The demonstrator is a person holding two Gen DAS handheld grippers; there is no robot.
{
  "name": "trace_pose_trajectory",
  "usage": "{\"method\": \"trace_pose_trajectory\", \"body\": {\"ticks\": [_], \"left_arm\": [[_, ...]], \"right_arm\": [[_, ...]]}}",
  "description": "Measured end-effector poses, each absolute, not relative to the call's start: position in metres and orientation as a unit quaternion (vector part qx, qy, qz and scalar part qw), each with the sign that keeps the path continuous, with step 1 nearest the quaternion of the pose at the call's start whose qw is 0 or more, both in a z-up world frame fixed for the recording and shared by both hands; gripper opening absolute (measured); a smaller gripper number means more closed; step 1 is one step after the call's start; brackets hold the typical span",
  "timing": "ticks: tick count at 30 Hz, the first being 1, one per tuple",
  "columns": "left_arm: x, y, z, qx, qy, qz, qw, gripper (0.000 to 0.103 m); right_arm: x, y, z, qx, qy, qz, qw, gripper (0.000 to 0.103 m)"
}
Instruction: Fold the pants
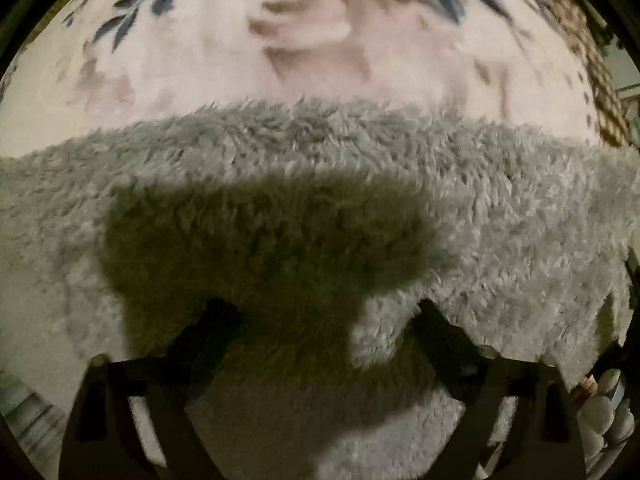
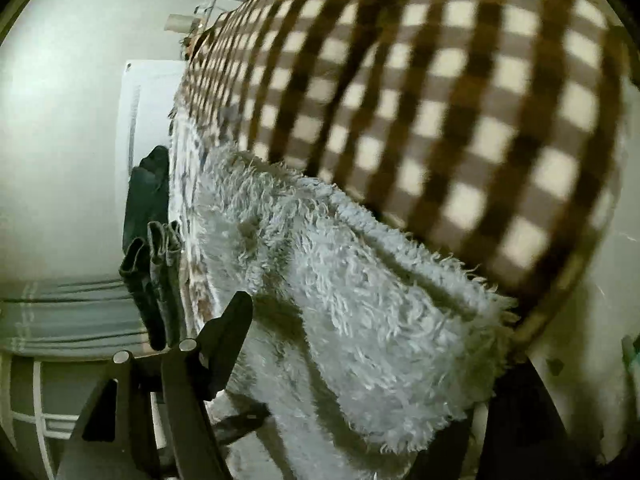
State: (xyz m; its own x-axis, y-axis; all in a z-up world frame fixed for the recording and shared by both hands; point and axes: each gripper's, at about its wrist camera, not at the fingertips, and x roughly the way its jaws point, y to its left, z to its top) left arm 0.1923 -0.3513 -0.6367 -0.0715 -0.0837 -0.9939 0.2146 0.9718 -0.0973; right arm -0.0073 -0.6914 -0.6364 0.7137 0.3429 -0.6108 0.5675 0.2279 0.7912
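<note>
The pants (image 1: pixel 320 184) are fluffy pale grey-blue fleece lying across a floral bed cover (image 1: pixel 304 52). My left gripper (image 1: pixel 324 316) is close over them, its two dark fingers (image 1: pixel 208 328) spread wide with the fleece edge between them; its shadow falls on the fleece. In the right wrist view the same pants (image 2: pixel 360 280) hang in folds. My right gripper (image 2: pixel 320 360) has its left finger (image 2: pixel 228 336) at the fleece edge. The right finger is hidden behind the fabric, so a grip is unclear.
A brown and cream checked blanket (image 2: pixel 440 100) lies beyond the pants. Dark jeans and other folded clothes (image 2: pixel 152 248) hang off the bed edge at left. A white wall (image 2: pixel 60 140) and a striped cloth (image 2: pixel 68 316) are further left.
</note>
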Motion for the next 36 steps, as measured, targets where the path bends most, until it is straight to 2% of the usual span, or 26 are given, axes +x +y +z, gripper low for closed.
{"method": "trace_pose_trajectory", "body": {"ticks": [1,3,4,11,19,27,36], "left_arm": [[0.193,-0.35,-0.639,0.036,0.723,-0.113,0.681,0.103],[0.194,-0.349,-0.644,0.032,0.723,-0.108,0.681,0.103],[0.195,-0.348,-0.645,0.032,0.723,-0.105,0.682,0.103],[0.198,-0.356,-0.64,0.025,0.723,-0.096,0.684,0.103],[0.182,-0.307,-0.588,-0.062,0.681,-0.085,0.725,0.103],[0.166,-0.174,-0.536,-0.142,0.642,-0.02,0.753,0.103],[0.146,0.003,-0.523,-0.193,0.606,0.101,0.765,0.103]], "right_arm": [[-0.006,-0.691,-0.636,0.614,0.367,-0.083,0.693,0.071],[-0.007,-0.69,-0.637,0.608,0.37,-0.095,0.696,0.042],[-0.006,-0.688,-0.638,0.6,0.382,-0.107,0.695,0.023],[-0.004,-0.674,-0.605,0.545,0.389,-0.166,0.724,0.02],[0.025,-0.61,-0.507,0.414,0.393,-0.179,0.802,0.02],[0.094,-0.465,-0.444,0.233,0.429,-0.108,0.866,0.019],[0.145,-0.247,-0.486,0.11,0.485,0.0,0.867,0.019]]}}
